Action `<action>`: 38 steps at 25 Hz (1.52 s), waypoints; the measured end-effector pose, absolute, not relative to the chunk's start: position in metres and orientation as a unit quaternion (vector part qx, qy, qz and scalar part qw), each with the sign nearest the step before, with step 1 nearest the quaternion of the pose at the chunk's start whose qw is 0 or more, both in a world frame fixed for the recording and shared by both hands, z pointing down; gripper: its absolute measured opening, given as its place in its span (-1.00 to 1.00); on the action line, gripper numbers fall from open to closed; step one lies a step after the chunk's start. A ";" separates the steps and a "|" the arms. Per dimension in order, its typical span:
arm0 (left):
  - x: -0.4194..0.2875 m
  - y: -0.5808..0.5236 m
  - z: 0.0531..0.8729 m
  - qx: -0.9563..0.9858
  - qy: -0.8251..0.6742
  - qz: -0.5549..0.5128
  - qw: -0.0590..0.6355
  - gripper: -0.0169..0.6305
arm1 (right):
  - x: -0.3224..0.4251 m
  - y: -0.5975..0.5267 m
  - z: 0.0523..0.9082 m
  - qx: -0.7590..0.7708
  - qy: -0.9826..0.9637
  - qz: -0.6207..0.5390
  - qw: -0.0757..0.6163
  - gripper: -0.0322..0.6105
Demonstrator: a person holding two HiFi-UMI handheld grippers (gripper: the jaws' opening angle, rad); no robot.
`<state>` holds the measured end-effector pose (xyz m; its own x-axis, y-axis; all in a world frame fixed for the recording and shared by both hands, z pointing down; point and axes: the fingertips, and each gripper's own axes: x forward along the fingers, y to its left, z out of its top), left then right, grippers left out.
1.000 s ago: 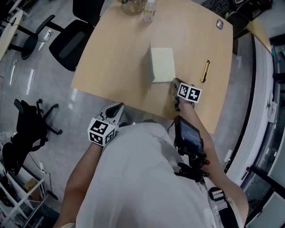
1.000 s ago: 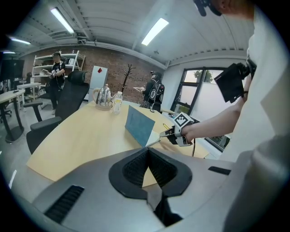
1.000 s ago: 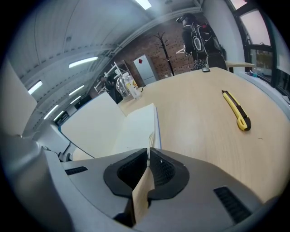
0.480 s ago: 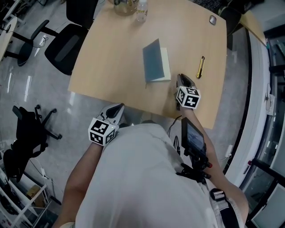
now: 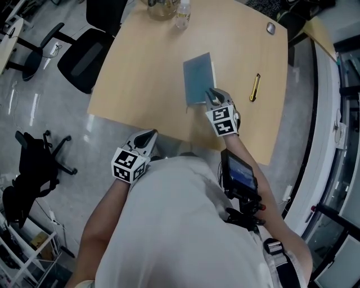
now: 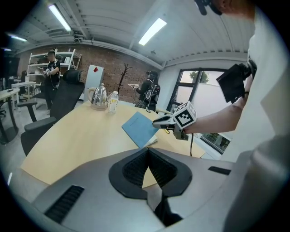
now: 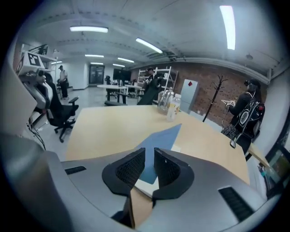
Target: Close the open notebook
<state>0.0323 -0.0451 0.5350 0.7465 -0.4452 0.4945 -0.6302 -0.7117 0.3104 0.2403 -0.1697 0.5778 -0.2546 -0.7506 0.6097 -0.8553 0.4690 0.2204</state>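
The thin blue-covered paper notebook (image 5: 198, 77) just ahead of my right gripper (image 5: 215, 93) showed open pages a second ago. Now its cover's down, so basically closed. Right jaws are a narrow slit, gripping nothing; left gripper (image 5: 147, 136) is pinched together, idle.

Bare table (image 5: 140, 73) spreads across the frame's centre-left, open from the near edge across to the notebook (image 5: 199, 79) at centre. At the top edge a jug (image 5: 160, 7) and a bottle (image 5: 183, 14) stand close together on the far side. Right of the notebook a narrow bare lane runs beside a yellow tool (image 5: 255, 88). The right gripper (image 5: 216, 95) sits over the notebook's near right corner, at the lane's lower end. A small dark object (image 5: 271, 27) lies near the upper-right corner. At upper left a chair (image 5: 84, 56) stands just off the table's edge. The left gripper (image 5: 147, 138) hangs off the near edge, lower centre, above floor.
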 end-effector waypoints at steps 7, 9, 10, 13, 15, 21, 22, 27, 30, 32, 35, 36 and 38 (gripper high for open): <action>0.027 -0.048 0.537 0.897 -0.312 0.197 0.243 -0.93 | 0.286 -0.163 0.634 0.523 -0.746 0.153 0.383 -0.63; 0.028 -0.049 0.537 0.895 -0.315 0.198 0.244 -0.93 | 0.298 -0.162 0.650 0.525 -0.737 0.177 0.387 -0.63; 0.028 -0.050 0.537 0.894 -0.318 0.199 0.244 -0.93 | 0.301 -0.161 0.657 0.523 -0.734 0.189 0.390 -0.63; 0.027 -0.053 0.538 0.891 -0.326 0.200 0.246 -0.93 | 0.305 -0.157 0.675 0.512 -0.726 0.221 0.402 -0.63; 0.027 -0.054 0.538 0.889 -0.330 0.200 0.247 -0.93 | 0.306 -0.156 0.681 0.510 -0.723 0.233 0.403 -0.64; 0.032 -0.054 0.539 0.888 -0.330 0.203 0.248 -0.93 | 0.307 -0.154 0.688 0.526 -0.721 0.274 0.359 -0.64; 0.032 -0.054 0.539 0.889 -0.329 0.204 0.247 -0.93 | 0.307 -0.154 0.687 0.530 -0.721 0.285 0.345 -0.64; 0.023 -0.054 0.536 0.889 -0.328 0.206 0.242 -0.93 | 0.301 -0.156 0.688 0.535 -0.726 0.296 0.315 -0.64; 0.027 -0.054 0.537 0.891 -0.327 0.203 0.240 -0.93 | 0.304 -0.158 0.690 0.538 -0.724 0.309 0.302 -0.64; 0.029 -0.056 0.535 0.894 -0.323 0.201 0.236 -0.93 | 0.305 -0.159 0.688 0.542 -0.726 0.308 0.291 -0.64; 0.030 -0.056 0.532 0.899 -0.315 0.201 0.229 -0.93 | 0.306 -0.155 0.679 0.554 -0.732 0.280 0.281 -0.64; 0.030 -0.057 0.531 0.901 -0.312 0.201 0.226 -0.93 | 0.307 -0.154 0.674 0.561 -0.733 0.271 0.274 -0.64; 0.028 -0.060 0.528 0.903 -0.308 0.200 0.222 -0.93 | 0.306 -0.156 0.662 0.572 -0.736 0.259 0.253 -0.65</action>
